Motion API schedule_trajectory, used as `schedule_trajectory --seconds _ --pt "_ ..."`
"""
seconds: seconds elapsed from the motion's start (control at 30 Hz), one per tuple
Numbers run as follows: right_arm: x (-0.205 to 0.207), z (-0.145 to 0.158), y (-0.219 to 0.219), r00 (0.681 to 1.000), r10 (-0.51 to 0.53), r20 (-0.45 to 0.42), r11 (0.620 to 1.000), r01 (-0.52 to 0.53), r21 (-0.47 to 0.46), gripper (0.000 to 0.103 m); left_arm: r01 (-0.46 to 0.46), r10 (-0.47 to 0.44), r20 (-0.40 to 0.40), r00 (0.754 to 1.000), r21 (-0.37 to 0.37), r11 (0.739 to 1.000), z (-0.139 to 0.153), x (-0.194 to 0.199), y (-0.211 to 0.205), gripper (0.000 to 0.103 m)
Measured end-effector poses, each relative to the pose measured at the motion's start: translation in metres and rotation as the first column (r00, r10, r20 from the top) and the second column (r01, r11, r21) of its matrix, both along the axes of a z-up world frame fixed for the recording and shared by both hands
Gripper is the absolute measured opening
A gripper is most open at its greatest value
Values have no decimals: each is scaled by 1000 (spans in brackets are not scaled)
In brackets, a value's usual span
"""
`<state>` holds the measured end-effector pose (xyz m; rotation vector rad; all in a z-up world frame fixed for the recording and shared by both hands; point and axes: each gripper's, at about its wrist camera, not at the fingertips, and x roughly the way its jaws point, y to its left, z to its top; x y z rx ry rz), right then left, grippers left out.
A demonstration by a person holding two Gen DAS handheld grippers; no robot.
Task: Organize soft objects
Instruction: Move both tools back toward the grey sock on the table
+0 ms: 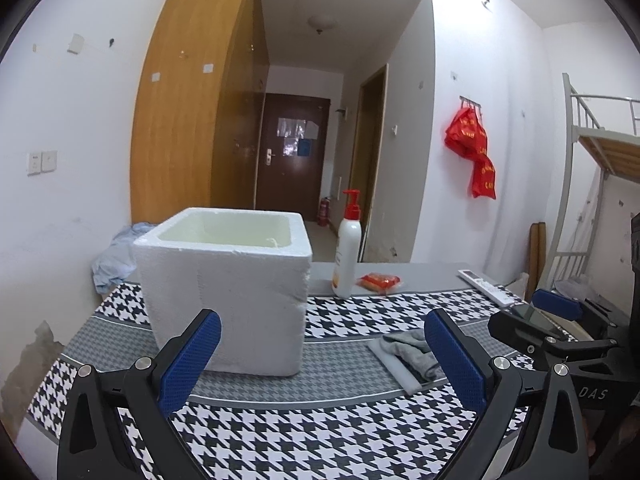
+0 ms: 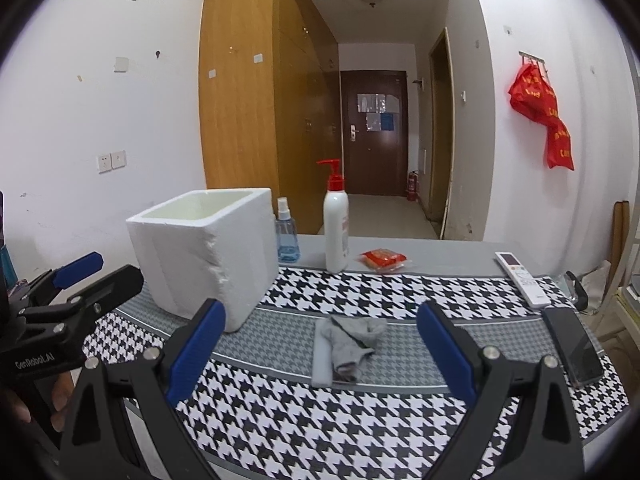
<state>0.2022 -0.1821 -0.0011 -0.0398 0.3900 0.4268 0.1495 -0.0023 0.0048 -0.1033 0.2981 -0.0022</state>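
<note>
A grey sock (image 2: 352, 342) lies crumpled and flat on the patterned cloth, draped partly over a pale folded cloth (image 2: 322, 364) that sticks out along its left edge. In the right wrist view the pair sits straight ahead of the right hand-held gripper (image 2: 320, 356), between its spread fingers and a little beyond them, untouched. From the left hand-held gripper (image 1: 320, 360) the sock (image 1: 412, 350) lies ahead and to the right, partly hidden behind its right finger. A white foam box (image 2: 204, 256) stands upright and open-topped, ahead-left of the right hand-held gripper and directly ahead of the left one (image 1: 224, 288); what it holds cannot be made out.
</note>
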Motion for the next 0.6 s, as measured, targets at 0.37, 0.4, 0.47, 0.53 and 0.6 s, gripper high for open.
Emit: schedule_trajectory --seconds 0.37,0.4,0.47,0.53,0.6 --pt "14 -13 -22 997 -48 -68 999 48 -4 98 47 -45 -56 997 28 999 -10 18 -22 102" --pt "15 -14 -23 996 -49 -70 999 49 -3 98 54 -52 -66 997 29 998 -12 20 -25 102" --pt "17 -17 -26 996 -52 -77 999 51 -6 98 64 -61 -84 995 32 997 -15 25 -29 102" --pt "20 -20 -29 995 -57 -84 998 56 -12 98 70 -66 -103 992 35 997 -19 30 -35 102" --pt "23 -23 -32 994 -57 -96 998 56 -15 98 72 -68 -123 990 30 997 -23 36 -38 102"
